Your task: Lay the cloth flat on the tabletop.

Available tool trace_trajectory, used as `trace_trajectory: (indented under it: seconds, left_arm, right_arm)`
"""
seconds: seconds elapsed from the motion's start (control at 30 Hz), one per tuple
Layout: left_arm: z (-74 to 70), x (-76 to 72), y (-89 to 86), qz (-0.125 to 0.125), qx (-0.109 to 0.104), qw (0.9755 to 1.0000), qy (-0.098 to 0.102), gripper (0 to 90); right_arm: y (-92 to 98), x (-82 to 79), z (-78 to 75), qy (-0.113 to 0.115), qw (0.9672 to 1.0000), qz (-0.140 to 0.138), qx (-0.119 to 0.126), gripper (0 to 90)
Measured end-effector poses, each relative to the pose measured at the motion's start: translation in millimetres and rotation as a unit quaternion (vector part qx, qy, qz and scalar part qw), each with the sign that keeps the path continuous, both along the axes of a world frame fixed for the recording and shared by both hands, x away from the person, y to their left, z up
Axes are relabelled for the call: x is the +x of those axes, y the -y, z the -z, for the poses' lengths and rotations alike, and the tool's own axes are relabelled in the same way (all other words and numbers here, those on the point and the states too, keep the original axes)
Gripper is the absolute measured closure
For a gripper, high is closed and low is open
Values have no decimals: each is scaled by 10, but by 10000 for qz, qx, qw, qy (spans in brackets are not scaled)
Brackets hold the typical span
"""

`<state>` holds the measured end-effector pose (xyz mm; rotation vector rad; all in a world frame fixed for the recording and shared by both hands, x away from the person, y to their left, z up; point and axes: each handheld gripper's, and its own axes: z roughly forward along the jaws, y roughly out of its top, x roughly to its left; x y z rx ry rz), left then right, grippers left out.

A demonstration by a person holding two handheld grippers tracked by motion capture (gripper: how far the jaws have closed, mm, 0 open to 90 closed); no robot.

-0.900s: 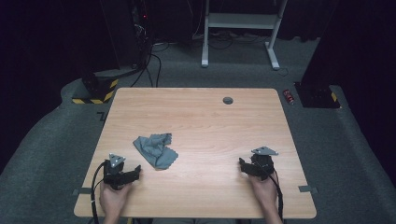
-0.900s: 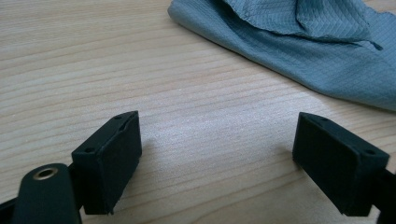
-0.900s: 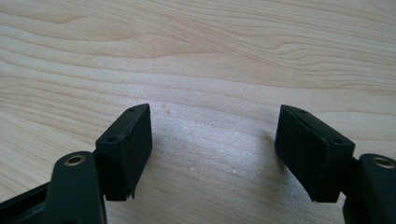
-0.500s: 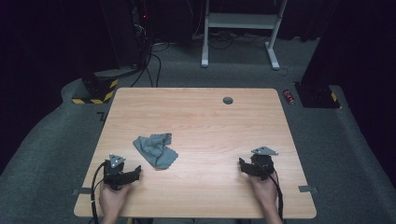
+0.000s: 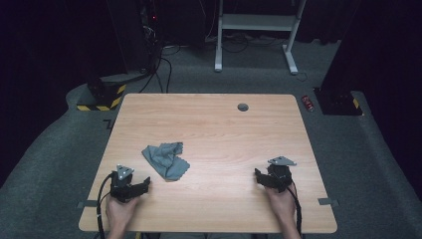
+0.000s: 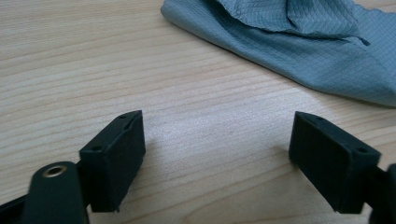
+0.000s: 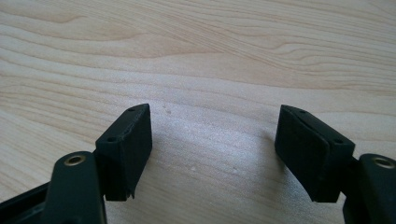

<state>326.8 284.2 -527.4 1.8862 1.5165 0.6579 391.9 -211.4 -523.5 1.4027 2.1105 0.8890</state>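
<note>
my left gripper (image 5: 141, 185) and right gripper (image 5: 261, 177) sit released; grey cloth (image 5: 165, 159) lies at one o'clock of the left, bare table (image 5: 224, 134) between.

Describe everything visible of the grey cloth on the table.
The grey cloth is a small blue-grey piece of thin fabric with a fine diamond-grid weave, seen close in the left gripper view. It lies crumpled and partly folded over itself, flat on the wooden table, left of centre. The left gripper, jaws open, sits just short of its near edge without touching it. Nothing holds or rests on it.
</note>
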Motion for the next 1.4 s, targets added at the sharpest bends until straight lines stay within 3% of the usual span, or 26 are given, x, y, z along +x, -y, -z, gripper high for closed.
trace_trajectory:
  seconds: [0.77,1.0,1.23,1.4]
  left_arm:
    - [-191,143,264,549,-325,9979,116,258]
    - [-201,277,386,746,-285,9968,0,295]
    - [-229,439,512,809,-135,9966,-5,327]
    - [-208,552,561,740,-7,9971,-176,377]
  right_arm:
    - [-1,-2,1,-2,10000,-31,-7,270]
    - [-1,-2,1,-1,10000,-34,-7,270]
    - [-2,-2,0,-1,10000,-41,-8,270]
    - [-2,-2,0,-1,10000,-41,-7,270]
